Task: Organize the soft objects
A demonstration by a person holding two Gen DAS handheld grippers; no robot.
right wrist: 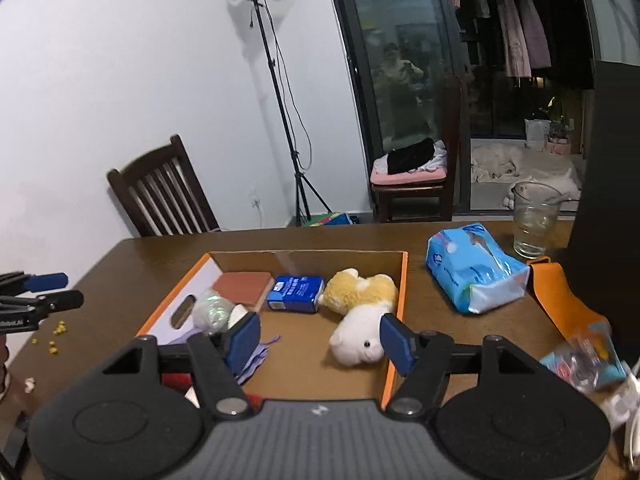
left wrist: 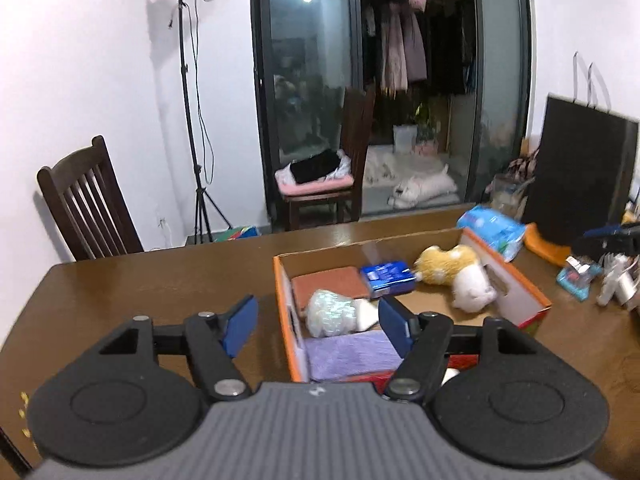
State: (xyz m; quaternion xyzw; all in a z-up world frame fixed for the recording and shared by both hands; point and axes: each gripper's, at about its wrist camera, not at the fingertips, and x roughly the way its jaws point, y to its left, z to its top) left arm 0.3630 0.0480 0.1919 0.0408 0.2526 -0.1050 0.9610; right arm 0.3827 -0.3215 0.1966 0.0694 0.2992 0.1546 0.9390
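Gaping fingers, left: the left gripper [left wrist: 318, 326] fills the lower middle of the left wrist view, its blue pads [left wrist: 240, 330] spread wide with nothing between them.
Fingers, right: the right gripper [right wrist: 320, 338] sits at the lower middle of the right wrist view, blue pads [right wrist: 245, 340] parted and holding nothing.
Left gripper seen from the right: at the left edge of the right wrist view, above the table and clear of the box.
Box: an orange-rimmed cardboard box [right wrist: 404, 280] lies open on the brown table [right wrist: 120, 280], centre of both views, just beyond the fingertips.
Plush toy: a yellow and white plush toy [right wrist: 360, 316] lies inside the box, against its right wall in the right wrist view.
Blue pack: a small blue packet [right wrist: 295, 293] lies in the box just left of the plush toy.
Sponge: a reddish-brown pad [right wrist: 244, 286] sits left of the blue packet, near the far wall.
Wrapped bundle: a pale, shiny bundle [left wrist: 332, 314] rests by the box's left wall.
Purple cloth: a purple cloth [left wrist: 348, 354] lies in the near left corner of the box.
Outside the box: a light blue tissue pack [right wrist: 476, 270] lies on the table to the right; a glass cup [right wrist: 534, 218] stands behind it, upper right.
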